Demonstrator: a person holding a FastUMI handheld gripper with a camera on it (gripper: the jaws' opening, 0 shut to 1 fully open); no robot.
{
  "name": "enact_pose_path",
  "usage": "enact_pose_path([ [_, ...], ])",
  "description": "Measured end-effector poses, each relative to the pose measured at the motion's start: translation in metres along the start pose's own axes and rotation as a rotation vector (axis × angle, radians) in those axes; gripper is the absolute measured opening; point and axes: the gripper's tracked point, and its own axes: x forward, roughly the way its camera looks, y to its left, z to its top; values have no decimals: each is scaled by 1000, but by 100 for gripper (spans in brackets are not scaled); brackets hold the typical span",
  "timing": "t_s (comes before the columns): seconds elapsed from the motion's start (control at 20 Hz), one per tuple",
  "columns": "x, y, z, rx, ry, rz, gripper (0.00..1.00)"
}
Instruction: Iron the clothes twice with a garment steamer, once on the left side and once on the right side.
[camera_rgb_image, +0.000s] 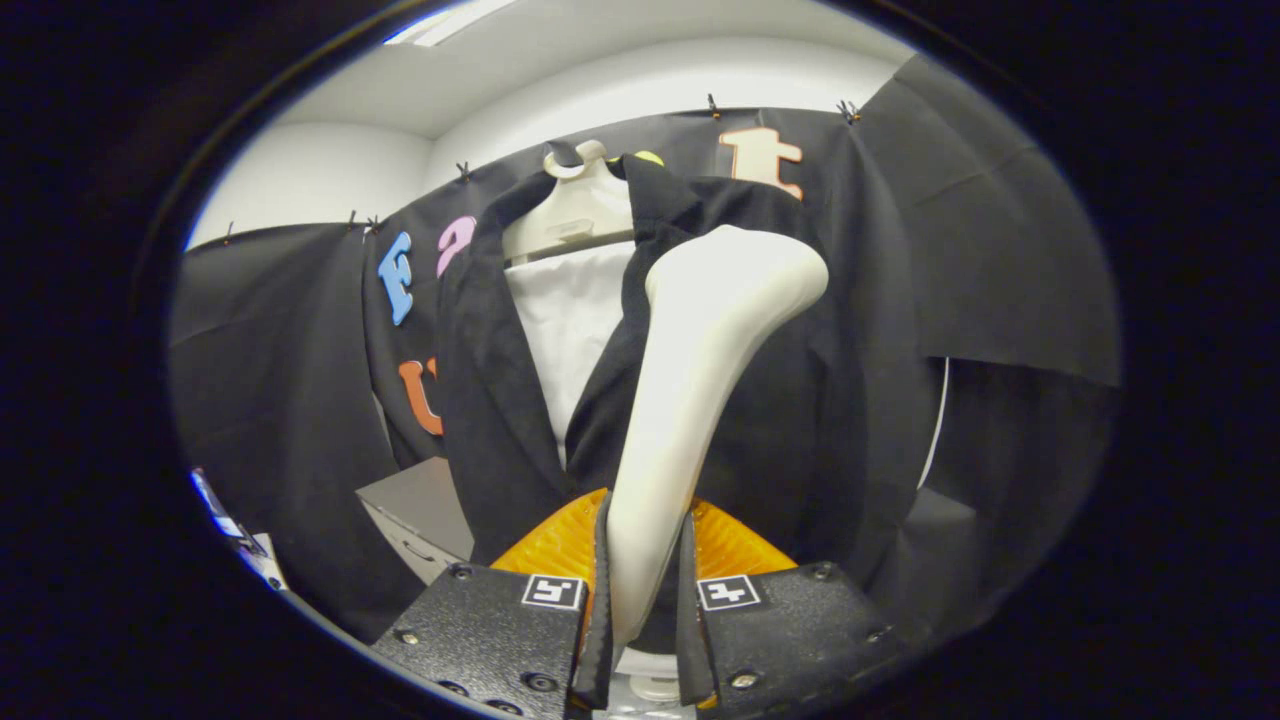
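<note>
My gripper is shut on the handle of a cream-white garment steamer, which rises upright from between the fingers. Its wide head lies against the right front panel of a black jacket, high up near the lapel. The jacket hangs open on a cream hanger over a white shirt front. The steamer body hides part of the jacket's right side.
A grey box stands low to the left of the jacket. A thin white cord runs down the booth wall to the right of the jacket. Small objects lie on a surface far to the left.
</note>
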Motion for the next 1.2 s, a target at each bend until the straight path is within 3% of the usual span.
enact_pose_path([
  [0.65, 0, 7, -111, 94, 173, 69, 29],
  [1.2, -6, 3, -197, 159, 290, 65, 29],
])
